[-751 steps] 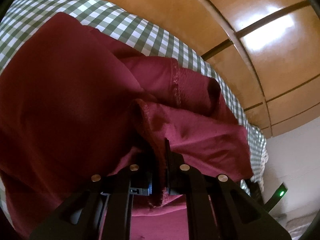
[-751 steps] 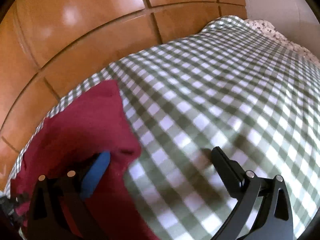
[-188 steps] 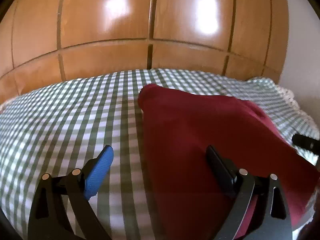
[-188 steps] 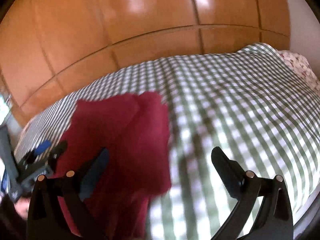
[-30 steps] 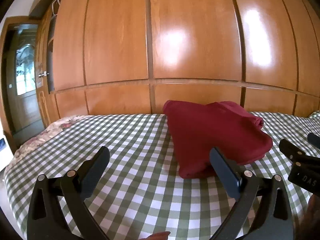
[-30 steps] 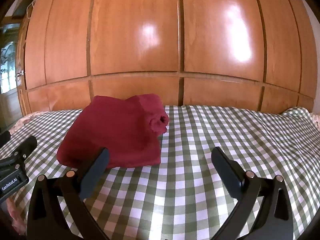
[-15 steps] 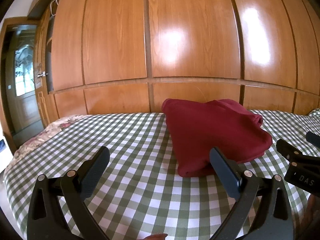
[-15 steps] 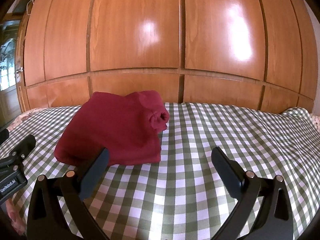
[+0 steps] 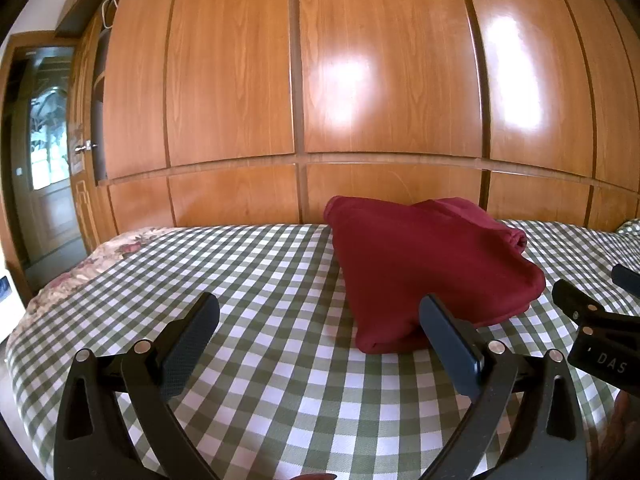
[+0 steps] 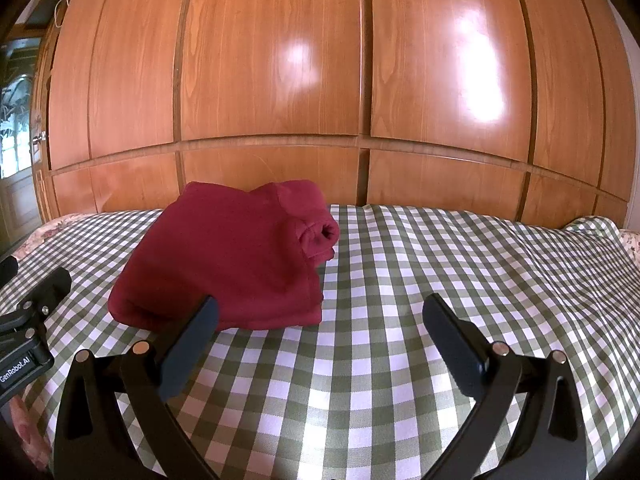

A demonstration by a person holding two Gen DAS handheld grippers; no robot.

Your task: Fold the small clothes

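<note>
A soft maroon garment point(image 9: 424, 264) lies folded into a thick, rounded bundle on the green-checked bedspread point(image 9: 260, 280), before glossy wooden wardrobe panels point(image 9: 384, 80). The left gripper point(image 9: 320, 332) and right gripper point(image 10: 320, 328) hover level, jaws spread wide, holding nothing.
</note>
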